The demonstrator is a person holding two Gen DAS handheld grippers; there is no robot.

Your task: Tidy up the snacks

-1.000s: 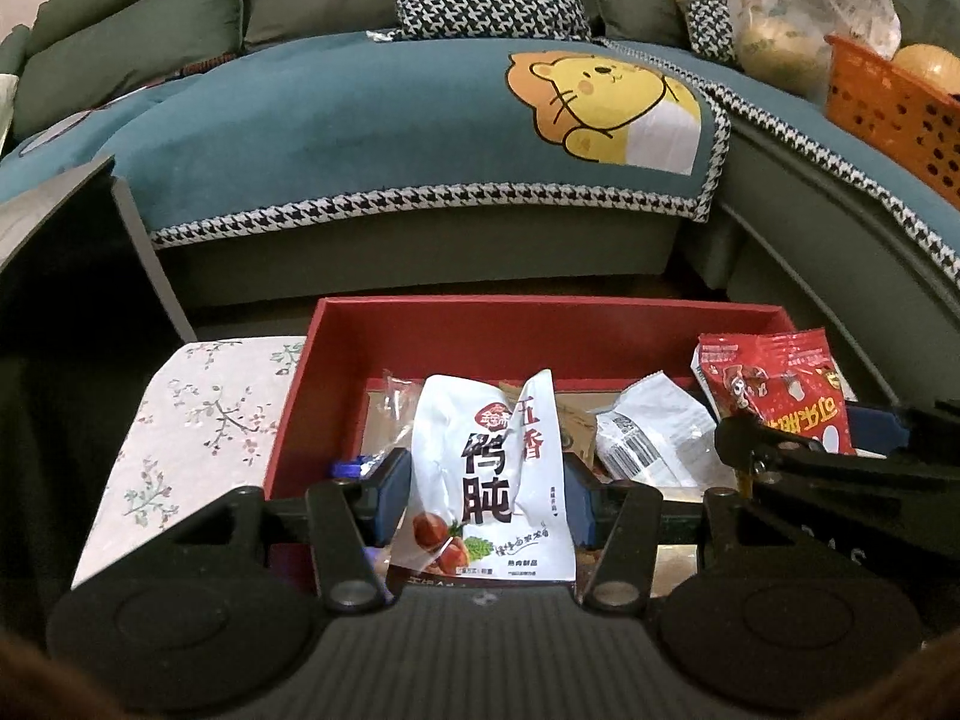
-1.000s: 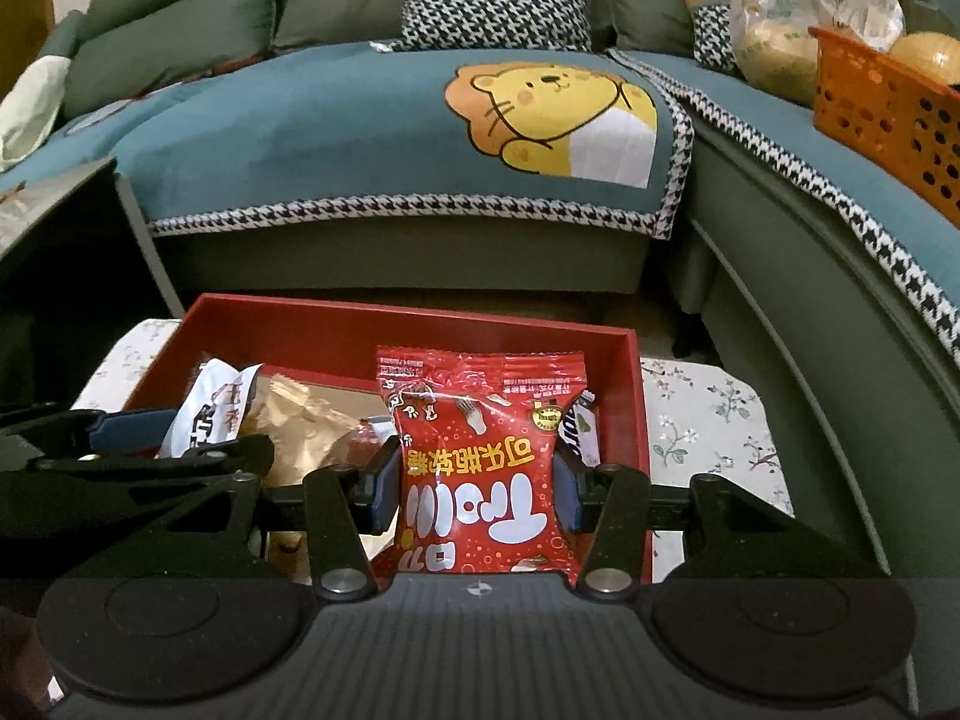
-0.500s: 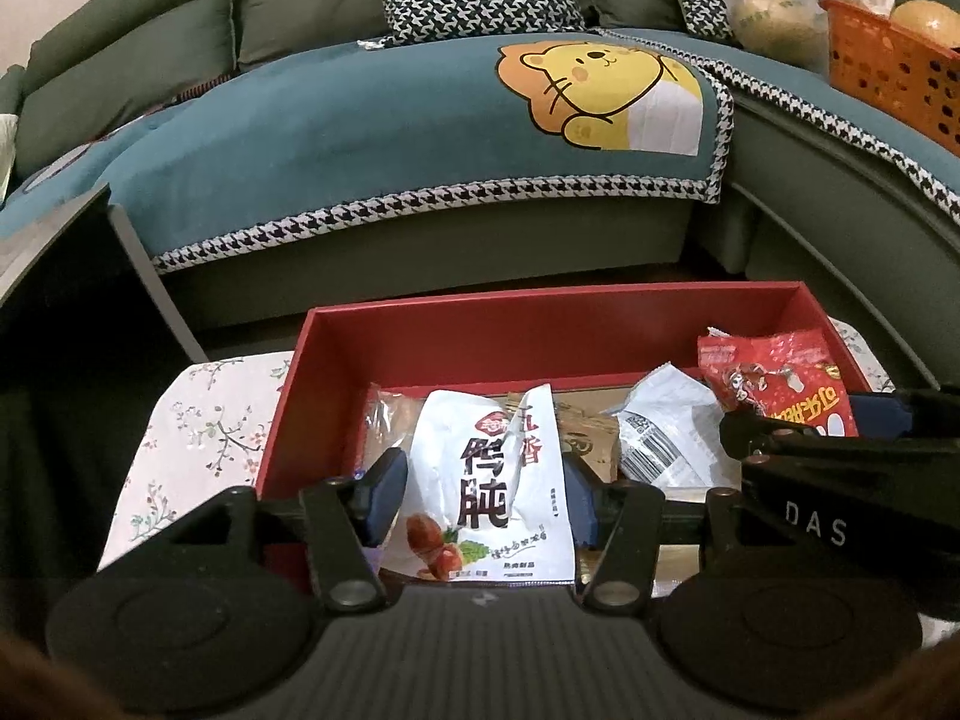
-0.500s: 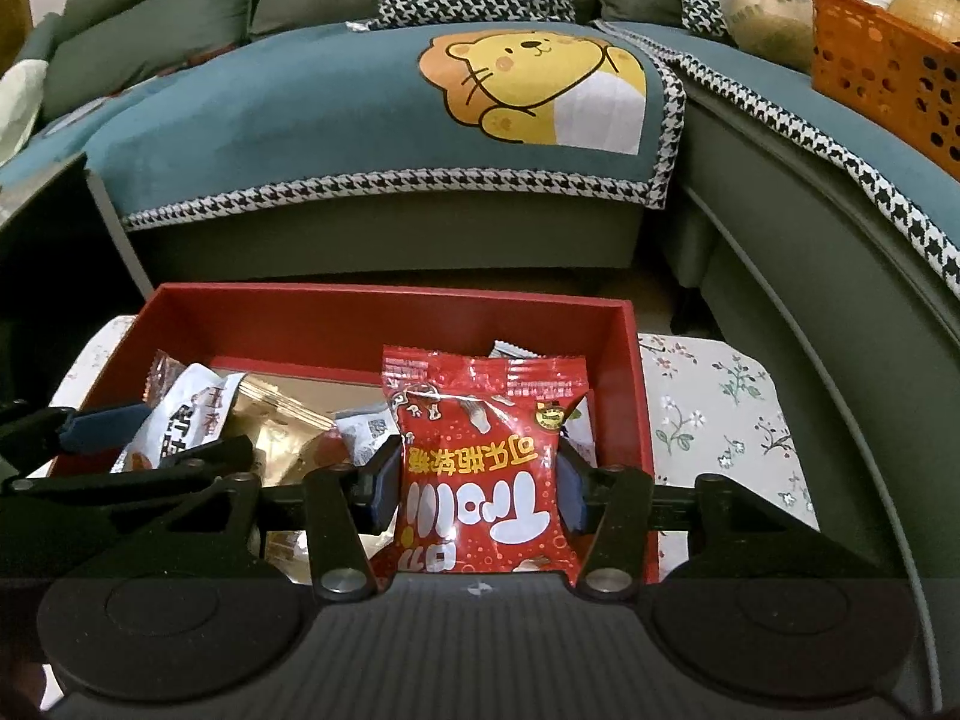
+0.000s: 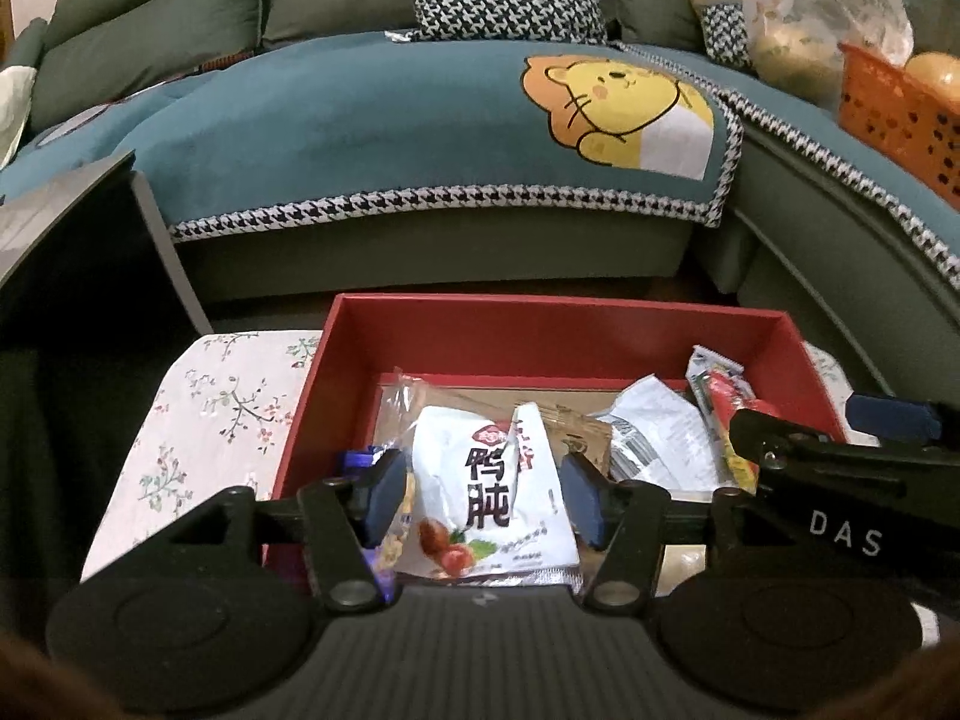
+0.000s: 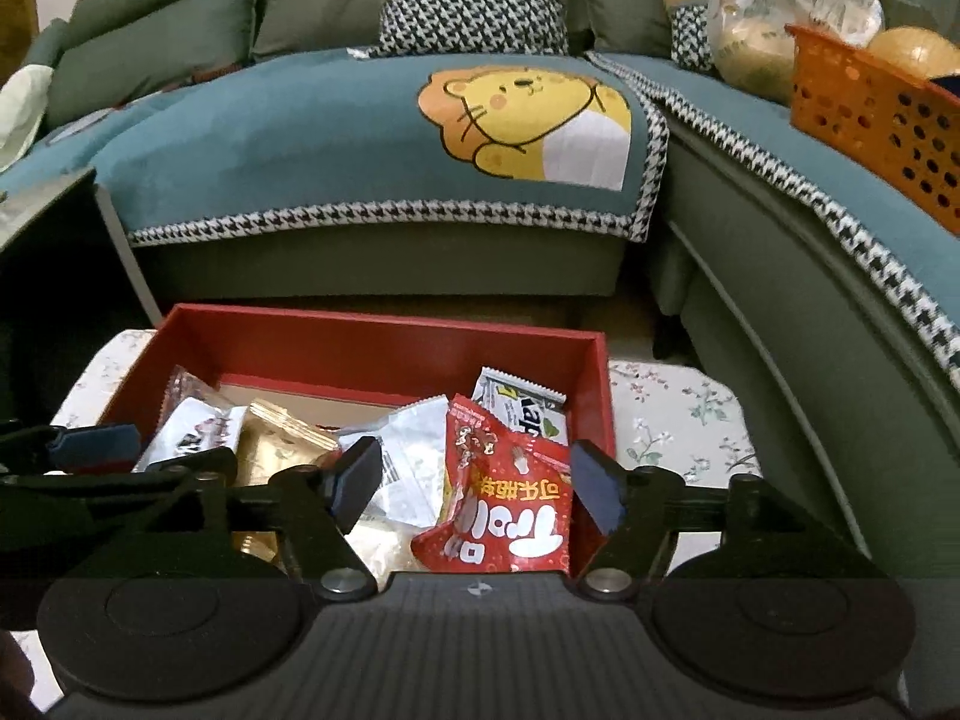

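Our left gripper (image 5: 483,495) and right gripper (image 6: 477,483) hang over the red box (image 5: 558,330), jaws opening. We let the white snack packet (image 5: 489,498) and red candy bag (image 6: 510,504) slip loose between the pads, so both drop among the snacks inside.

My left gripper (image 5: 483,498) is matt black plastic with dull blue pads and small shiny metal pivot pins; my right gripper (image 6: 477,489) looks the same. The white snack packet (image 5: 489,498) at lower centre is glossy crinkled film. The red snack packet (image 6: 510,504) is shiny plastic film, creased. The gold packet (image 6: 276,438) has a metallic foil sheen. The red box (image 5: 558,336) looks like smooth matt card. The surface (image 5: 222,408) wears a floral cloth, soft and matt. The sofa cover (image 5: 372,138) in the upper frame is velvety teal fabric. The orange basket (image 6: 882,120) at upper right is perforated plastic.
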